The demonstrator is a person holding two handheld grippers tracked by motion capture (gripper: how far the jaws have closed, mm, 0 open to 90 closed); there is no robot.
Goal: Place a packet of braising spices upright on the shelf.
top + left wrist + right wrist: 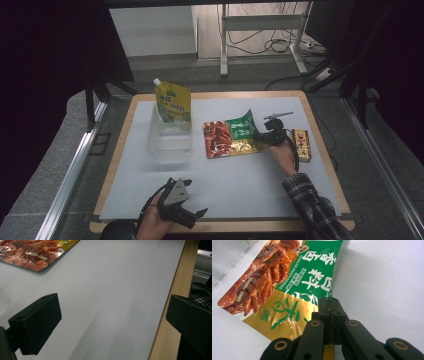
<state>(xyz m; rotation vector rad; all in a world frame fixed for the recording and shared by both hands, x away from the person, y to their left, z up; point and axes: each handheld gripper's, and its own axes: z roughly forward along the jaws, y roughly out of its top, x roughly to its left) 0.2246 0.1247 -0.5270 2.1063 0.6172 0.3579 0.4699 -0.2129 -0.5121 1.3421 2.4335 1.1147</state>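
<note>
Foil-slick and floppy, the snack pouch (287,290) lies mid-tabletop (240,175) beside the clear tub (170,145), my right tool (329,305) clamped on its stiffer sealed edge, likely the surest hold, my left tool (192,215) gaping empty.

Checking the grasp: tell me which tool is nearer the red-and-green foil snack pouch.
Right. The right tool is clamped on the red-and-green foil snack pouch's edge; the left tool sits apart near the table's front edge, jaws open.

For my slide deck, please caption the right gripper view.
Right gripper shut on the edge of a red-and-green snack pouch above the white table.
</note>
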